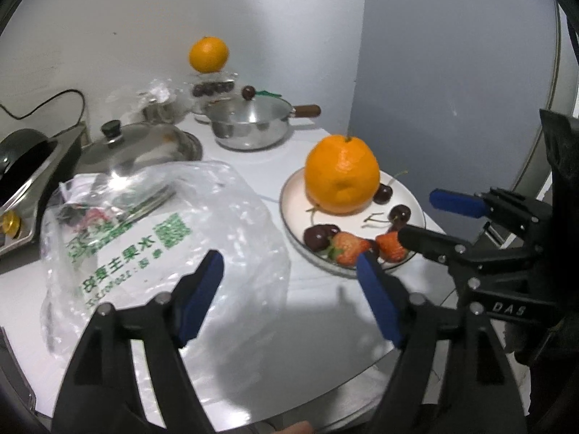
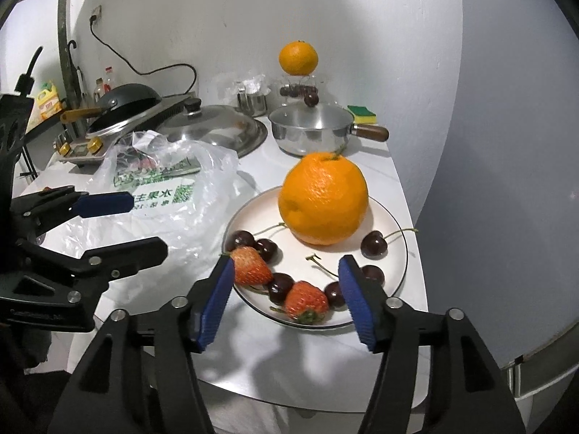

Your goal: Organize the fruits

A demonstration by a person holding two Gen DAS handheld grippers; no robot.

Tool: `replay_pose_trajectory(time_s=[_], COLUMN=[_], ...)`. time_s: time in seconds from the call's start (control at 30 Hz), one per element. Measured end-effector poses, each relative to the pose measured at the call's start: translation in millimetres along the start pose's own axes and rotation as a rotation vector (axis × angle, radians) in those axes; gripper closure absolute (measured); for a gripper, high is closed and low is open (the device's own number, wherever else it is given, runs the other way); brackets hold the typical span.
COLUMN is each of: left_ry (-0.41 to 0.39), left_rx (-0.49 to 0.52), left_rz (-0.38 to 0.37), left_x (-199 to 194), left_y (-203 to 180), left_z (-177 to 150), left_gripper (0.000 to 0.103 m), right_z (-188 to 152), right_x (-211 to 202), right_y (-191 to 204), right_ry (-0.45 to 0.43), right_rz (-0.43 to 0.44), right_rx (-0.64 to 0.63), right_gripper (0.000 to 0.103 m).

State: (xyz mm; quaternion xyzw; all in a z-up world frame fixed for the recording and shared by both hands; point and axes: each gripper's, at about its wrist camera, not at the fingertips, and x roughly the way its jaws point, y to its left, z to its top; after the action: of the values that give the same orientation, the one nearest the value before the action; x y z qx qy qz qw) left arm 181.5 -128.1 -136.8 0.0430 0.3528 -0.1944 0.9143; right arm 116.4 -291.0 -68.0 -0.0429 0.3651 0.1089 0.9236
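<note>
Right wrist view: my right tongs (image 2: 286,300) gape empty just before the plate (image 2: 394,231) holding orange (image 2: 324,199), strawberries (image 2: 249,266) and cherries (image 2: 374,244); my left tongs (image 1: 289,289) gape empty left of it

Both views are taken from just behind each gripper's fingers, angled down across the white table (image 1: 253,325). The plate (image 2: 391,224) is seen close from the right wrist and off to the right from the left wrist; the plastic bag (image 1: 163,238) is shared too.
</note>
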Motion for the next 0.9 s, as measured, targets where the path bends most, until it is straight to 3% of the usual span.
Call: replay_pose_trajectory(time_s=[0.13,0.5,0.9], left_ry=[-0.029,-0.115,-0.212], left_rx=[-0.019,-0.075,-0.103], left_rz=[0.013,0.043,0.114], left_x=[-16.7,-67.1,-130.7], left_y=[12.6,42.1,52.7], left_z=[-4.8,-14.5,-24.3], left_gripper=[0.009,0.004,0.004], right_z=[2.4,10.6,21.2], right_x=[-7.3,-34.3,-87.1], right_y=[9.2,38.6,78.2], right_ry=[-0.019,-0.082,-0.191], right_rz=[-0.01,-0.047,-0.06], right_rx=[0.001,0.011,-0.025], right_gripper=[0.036,0.028,0.028])
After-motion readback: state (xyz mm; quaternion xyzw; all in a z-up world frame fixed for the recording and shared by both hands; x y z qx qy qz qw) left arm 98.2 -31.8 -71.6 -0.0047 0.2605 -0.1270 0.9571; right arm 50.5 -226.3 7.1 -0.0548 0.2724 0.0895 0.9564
